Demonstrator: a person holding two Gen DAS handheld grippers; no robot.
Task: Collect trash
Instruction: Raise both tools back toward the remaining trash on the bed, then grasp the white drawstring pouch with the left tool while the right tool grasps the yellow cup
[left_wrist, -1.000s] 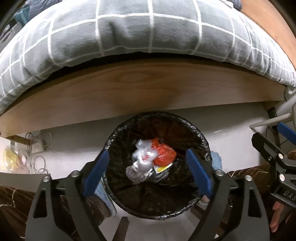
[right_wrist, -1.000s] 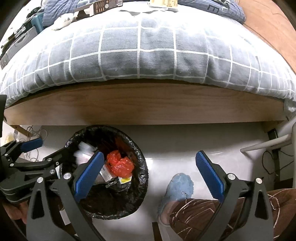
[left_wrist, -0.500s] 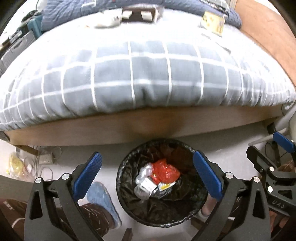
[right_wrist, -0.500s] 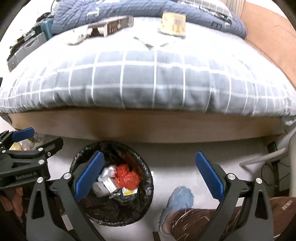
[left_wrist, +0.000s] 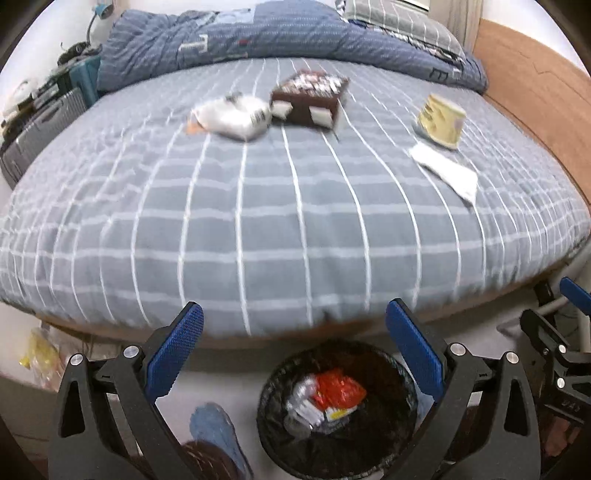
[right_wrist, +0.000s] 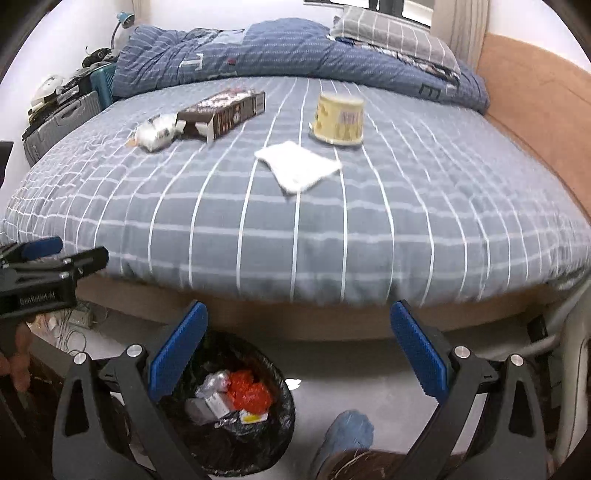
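Both claws, left (left_wrist: 293, 354) and right (right_wrist: 298, 352), were held spread wide and empty above the floor. Just beyond them a black-lined bin (left_wrist: 338, 411) (right_wrist: 236, 406) stood against the bed's edge, already loaded with red and silver wrappers. Farther off, on the checked bedspread (right_wrist: 295, 221), 4 pieces of trash were seen: a white napkin (right_wrist: 297, 166), a crumpled white packet (right_wrist: 157, 131), a brown carton (right_wrist: 225, 110) and a yellow cup (right_wrist: 340, 118).

A soft cloth bedsheet (right_wrist: 295, 221), grey with white grid lines, is covering the bed. A matt white paper napkin (right_wrist: 298, 167) and a brown cardboard box (right_wrist: 225, 110) are lying on it. A crinkled, glossy black plastic liner is lining the trash bin (left_wrist: 340, 454). The bed frame (right_wrist: 314, 321) is showing smooth wood. The grippers' blue pads (left_wrist: 173, 354) are looking finely textured.
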